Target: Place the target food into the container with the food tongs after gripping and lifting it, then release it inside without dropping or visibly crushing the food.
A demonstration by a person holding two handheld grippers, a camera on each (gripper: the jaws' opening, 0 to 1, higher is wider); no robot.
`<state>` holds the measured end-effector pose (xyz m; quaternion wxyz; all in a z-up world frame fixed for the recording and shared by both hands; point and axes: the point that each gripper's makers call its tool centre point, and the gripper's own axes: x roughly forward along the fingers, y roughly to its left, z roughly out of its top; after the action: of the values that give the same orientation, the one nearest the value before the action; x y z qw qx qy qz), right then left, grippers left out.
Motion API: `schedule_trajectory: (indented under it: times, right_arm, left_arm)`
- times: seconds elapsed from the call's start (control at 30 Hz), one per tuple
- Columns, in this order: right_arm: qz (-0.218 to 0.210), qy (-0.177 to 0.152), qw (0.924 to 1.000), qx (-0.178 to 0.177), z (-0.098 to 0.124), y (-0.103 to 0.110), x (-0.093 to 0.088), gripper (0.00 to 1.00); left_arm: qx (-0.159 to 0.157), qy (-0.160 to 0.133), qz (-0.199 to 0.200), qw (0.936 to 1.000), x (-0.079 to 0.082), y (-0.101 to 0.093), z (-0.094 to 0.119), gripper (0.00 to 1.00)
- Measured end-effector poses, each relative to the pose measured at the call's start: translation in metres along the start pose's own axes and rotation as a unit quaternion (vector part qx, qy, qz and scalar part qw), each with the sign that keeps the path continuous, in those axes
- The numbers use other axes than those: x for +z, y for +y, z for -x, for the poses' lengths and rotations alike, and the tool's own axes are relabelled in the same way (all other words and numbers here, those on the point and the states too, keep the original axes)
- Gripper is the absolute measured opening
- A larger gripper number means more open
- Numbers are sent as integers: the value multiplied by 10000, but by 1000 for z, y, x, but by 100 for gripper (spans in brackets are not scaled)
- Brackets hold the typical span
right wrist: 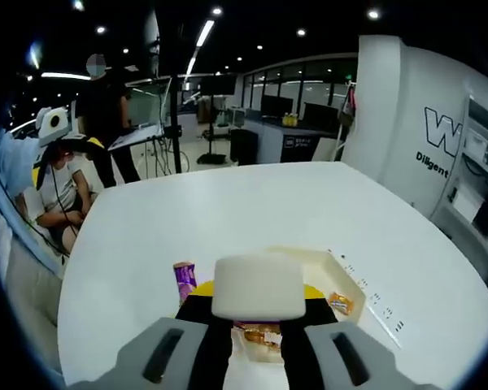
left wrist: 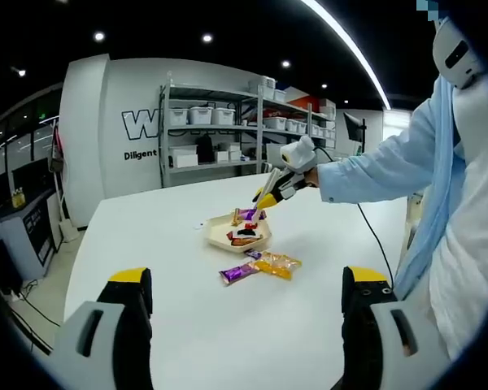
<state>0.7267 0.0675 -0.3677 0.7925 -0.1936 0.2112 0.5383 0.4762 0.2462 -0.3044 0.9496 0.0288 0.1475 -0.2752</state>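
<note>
The right gripper point(left wrist: 267, 195) hangs directly over the tray point(left wrist: 220, 238), jaws closed on a purple-wrapped snack point(left wrist: 250, 214); the left gripper point(left wrist: 248, 302) waits open, well back.

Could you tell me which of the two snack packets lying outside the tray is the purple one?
The purple packet, lying left of the orange packet in the left gripper view.

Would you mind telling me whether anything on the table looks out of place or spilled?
Two snack packets, a purple one and a yellow one, lie loose on the white table beside the cream container, not inside it with the others. Nothing looks torn or spilled.
</note>
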Motion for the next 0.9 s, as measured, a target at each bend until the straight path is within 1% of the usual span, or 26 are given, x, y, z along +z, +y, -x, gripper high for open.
schedule_trajectory:
  times: [0.1, 0.13, 0.2, 0.27, 0.33, 0.4, 0.6, 0.73, 0.9]
  right_arm:
    - [-89, -5, 9999, -136, 1, -12, 1, 14]
    - [-127, -2, 9997, -189, 2, -20, 0, 14]
    - [-144, 6, 9995, -266, 2, -24, 0, 15]
    - [-70, -74, 9993, -373, 3, -27, 3, 18]
    - [-74, -158, 9991, -386, 3, -30, 4, 19]
    - [-146, -126, 9992, -344, 3, -31, 2, 19]
    - [-182, -109, 9994, -276, 5, -22, -4, 19]
    - [-176, -102, 9996, -208, 10, -6, -7, 19]
    - [-233, -84, 9996, -133, 14, 8, -15, 19]
  left_arm:
    - [14, -9, 0, 10000, 1, 2, 0, 94]
    - [16, -12, 0, 10000, 1, 3, 0, 94]
    - [8, -10, 0, 10000, 1, 3, -1, 94]
    - [6, 3, -5, 10000, 1, 4, -1, 94]
    - [-4, -15, 0, 10000, 2, 4, -2, 94]
    - [-18, -10, -6, 10000, 2, 4, -4, 94]
    - [-96, -34, -25, 9999, 4, 3, -9, 94]
    - [-192, -47, -47, 9998, 6, 2, -16, 94]
    - [-341, -76, -79, 9994, 9, -2, -25, 94]
